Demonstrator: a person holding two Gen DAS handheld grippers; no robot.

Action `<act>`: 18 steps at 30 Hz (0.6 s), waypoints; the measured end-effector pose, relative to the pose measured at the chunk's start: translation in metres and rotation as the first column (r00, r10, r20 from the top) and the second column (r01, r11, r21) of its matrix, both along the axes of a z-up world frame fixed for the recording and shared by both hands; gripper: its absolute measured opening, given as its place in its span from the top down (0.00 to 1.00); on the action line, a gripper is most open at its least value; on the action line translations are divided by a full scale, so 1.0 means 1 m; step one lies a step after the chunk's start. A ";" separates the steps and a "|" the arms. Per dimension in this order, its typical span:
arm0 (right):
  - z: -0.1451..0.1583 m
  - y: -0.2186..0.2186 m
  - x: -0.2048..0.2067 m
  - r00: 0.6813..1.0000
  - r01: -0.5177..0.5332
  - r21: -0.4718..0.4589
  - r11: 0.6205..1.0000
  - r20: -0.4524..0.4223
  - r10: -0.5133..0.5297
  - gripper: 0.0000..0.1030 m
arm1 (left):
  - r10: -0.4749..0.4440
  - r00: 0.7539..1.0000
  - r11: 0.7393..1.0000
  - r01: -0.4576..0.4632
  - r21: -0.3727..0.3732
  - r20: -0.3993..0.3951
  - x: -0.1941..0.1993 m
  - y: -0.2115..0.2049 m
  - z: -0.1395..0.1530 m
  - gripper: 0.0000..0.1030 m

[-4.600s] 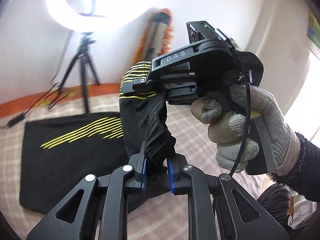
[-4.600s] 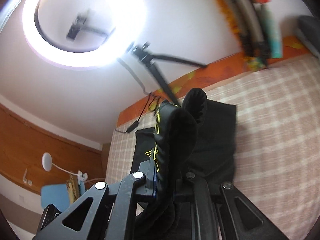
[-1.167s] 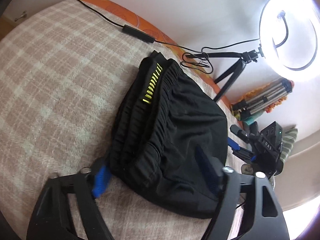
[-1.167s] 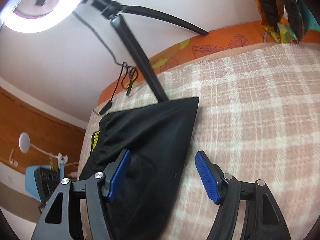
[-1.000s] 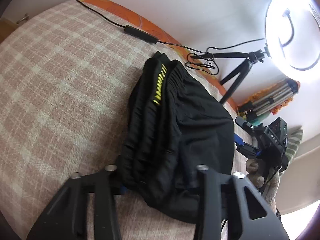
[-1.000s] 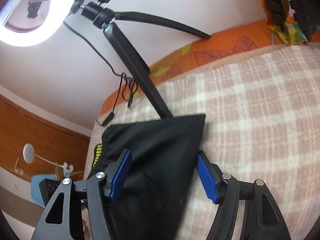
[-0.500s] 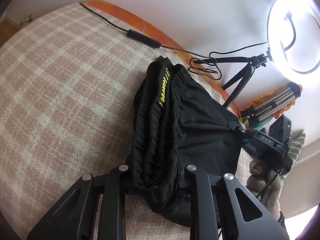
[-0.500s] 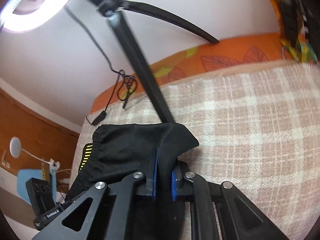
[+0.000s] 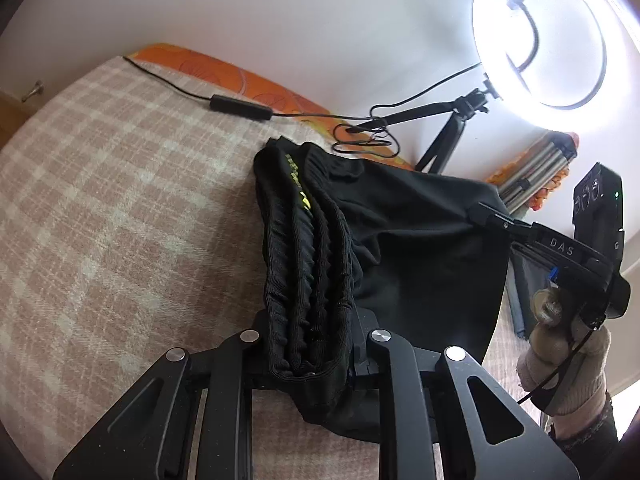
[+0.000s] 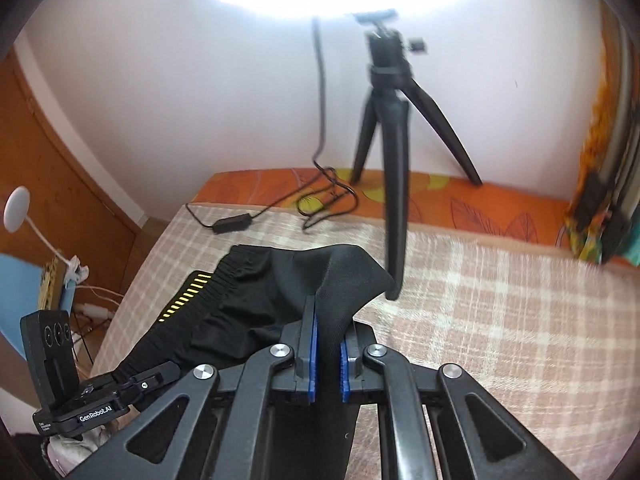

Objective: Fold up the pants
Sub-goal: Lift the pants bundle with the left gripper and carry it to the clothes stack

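black pants (image 9: 384,248) with yellow dashes on the ribbed waistband lay partly lifted over a pink-and-cream checked blanket (image 9: 120,208) on a bed. the left gripper (image 9: 310,364) had its two fingers drawn in tight around the bunched waistband end, the thick gathered elastic filling the gap between them. the right gripper (image 10: 326,356) had its blue pads (image 10: 309,354) pressed close on a fold of the plain black fabric at the opposite end, which rose in a peak just above the fingers. between the two grips the cloth hung stretched, sagging toward the blanket.

in the left wrist view the right gripper (image 9: 486,212) appeared at the far corner of the garment, held by a hand in a grey knit glove (image 9: 560,344). in the right wrist view the left gripper (image 10: 142,386) showed at lower left, at the waistband.

a lit ring light (image 9: 544,36) on a black tripod (image 10: 390,128) stood at the head of the bed beside an orange leaf-print sheet (image 10: 500,208), its cable and inline switch (image 9: 240,106) trailing across the blanket.
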State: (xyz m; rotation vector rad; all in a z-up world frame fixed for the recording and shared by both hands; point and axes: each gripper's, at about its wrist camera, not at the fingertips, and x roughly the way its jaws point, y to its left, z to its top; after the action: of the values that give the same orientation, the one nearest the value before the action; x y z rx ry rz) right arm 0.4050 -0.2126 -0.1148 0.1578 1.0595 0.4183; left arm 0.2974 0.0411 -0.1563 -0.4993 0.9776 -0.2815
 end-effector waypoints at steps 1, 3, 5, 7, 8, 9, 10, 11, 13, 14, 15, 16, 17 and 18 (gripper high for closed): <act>0.005 0.003 -0.001 1.000 -0.008 -0.007 1.000 0.008 0.008 0.95 | -0.005 1.000 1.000 0.005 0.003 0.007 -0.002 -0.001 0.003 0.82; 0.013 0.010 -0.005 0.999 -0.028 -0.031 0.999 0.029 0.029 0.95 | -0.019 1.000 1.000 0.018 0.014 0.022 -0.006 -0.004 0.007 0.82; 0.021 0.010 -0.007 0.998 -0.039 -0.045 0.998 0.042 0.041 0.95 | -0.028 0.999 0.999 0.027 0.021 0.035 -0.009 -0.007 0.011 0.82; 0.028 0.011 -0.010 0.997 -0.049 -0.053 0.997 0.053 0.052 0.95 | -0.038 0.998 0.999 0.037 0.024 0.048 -0.014 -0.011 0.016 0.82; 0.031 0.011 -0.012 0.997 -0.053 -0.057 0.997 0.058 0.056 0.95 | -0.039 0.998 0.999 0.038 0.025 0.051 -0.014 -0.013 0.018 0.82; 0.034 0.012 -0.014 0.996 -0.061 -0.054 0.997 0.061 0.064 0.95 | -0.041 0.998 0.999 0.040 0.026 0.055 -0.016 -0.015 0.021 0.82; 0.038 0.012 -0.016 0.996 -0.063 -0.057 0.996 0.066 0.067 0.95 | -0.044 0.997 0.999 0.042 0.025 0.058 -0.018 -0.017 0.023 0.82; 0.041 0.012 -0.019 0.995 -0.065 -0.060 0.996 0.069 0.069 0.95 | -0.046 0.997 0.999 0.044 0.029 0.062 -0.019 -0.019 0.025 0.82; 0.047 0.011 -0.023 0.995 -0.065 -0.067 0.996 0.077 0.070 0.95 | -0.051 0.996 0.998 0.049 0.031 0.070 -0.022 -0.023 0.029 0.82; 0.050 0.010 -0.025 0.994 -0.066 -0.071 0.995 0.080 0.071 0.95 | -0.055 0.996 0.998 0.053 0.030 0.076 -0.024 -0.025 0.031 0.82; 0.053 0.009 -0.028 0.994 -0.067 -0.077 0.995 0.085 0.074 0.95 | -0.061 0.995 0.998 0.058 0.032 0.084 -0.026 -0.027 0.035 0.82; 0.055 0.008 -0.030 0.993 -0.069 -0.084 0.994 0.090 0.076 0.95 | -0.066 0.993 0.997 0.063 0.035 0.093 -0.028 -0.030 0.037 0.82; 0.058 0.006 -0.033 0.992 -0.070 -0.089 0.994 0.095 0.078 0.95 | -0.076 0.992 0.997 0.072 0.038 0.104 -0.031 -0.033 0.041 0.82; 0.061 0.005 -0.035 0.992 -0.070 -0.092 0.993 0.099 0.079 0.95 | -0.081 0.991 0.996 0.077 0.040 0.110 -0.033 -0.035 0.042 0.82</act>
State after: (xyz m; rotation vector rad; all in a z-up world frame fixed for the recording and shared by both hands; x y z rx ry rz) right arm 0.3695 -0.2080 -0.0533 0.0179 0.9832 0.4416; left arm 0.2645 0.0061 -0.1138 -0.4082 0.8931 -0.3591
